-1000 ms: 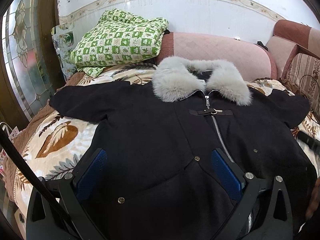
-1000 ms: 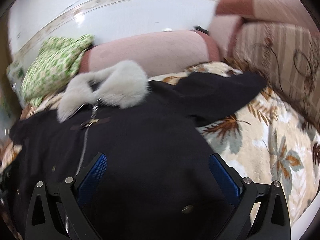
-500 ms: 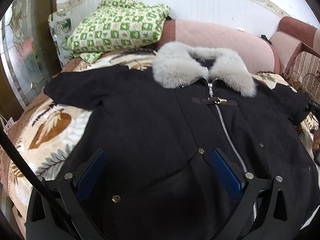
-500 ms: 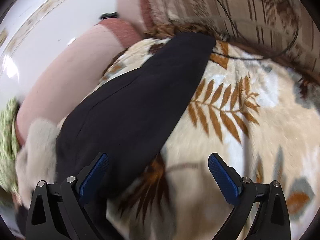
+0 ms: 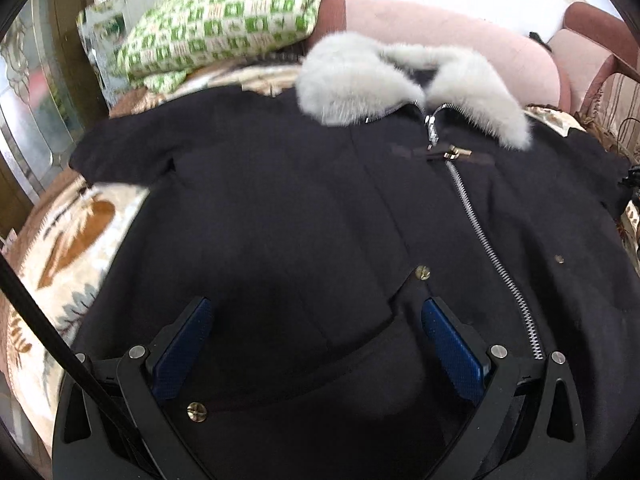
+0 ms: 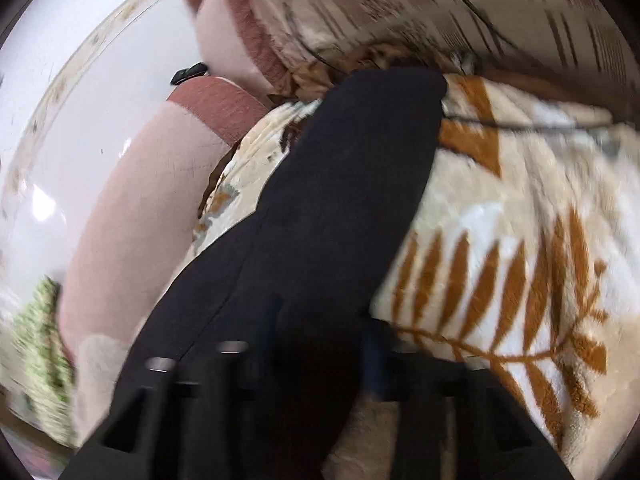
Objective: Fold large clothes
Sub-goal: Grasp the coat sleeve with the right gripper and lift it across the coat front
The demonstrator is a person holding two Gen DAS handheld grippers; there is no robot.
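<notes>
From the left wrist, the left gripper [image 5: 316,354] hovers, jaws apart, above the black coat [image 5: 320,220] spread before it; from the right wrist, the right gripper [image 6: 320,360] has just closed on the coat's sleeve [image 6: 340,208], blurred, readying the first fold.

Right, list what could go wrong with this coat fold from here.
1. The right claw has just been closing on the coat's right sleeve; the blurred view leaves the grip unclear, so the thick cloth could slip out.
2. The fur collar could bunch under a folded sleeve.
3. The left claw is open over the coat front, so the body may drag when the sleeve is pulled.
</notes>
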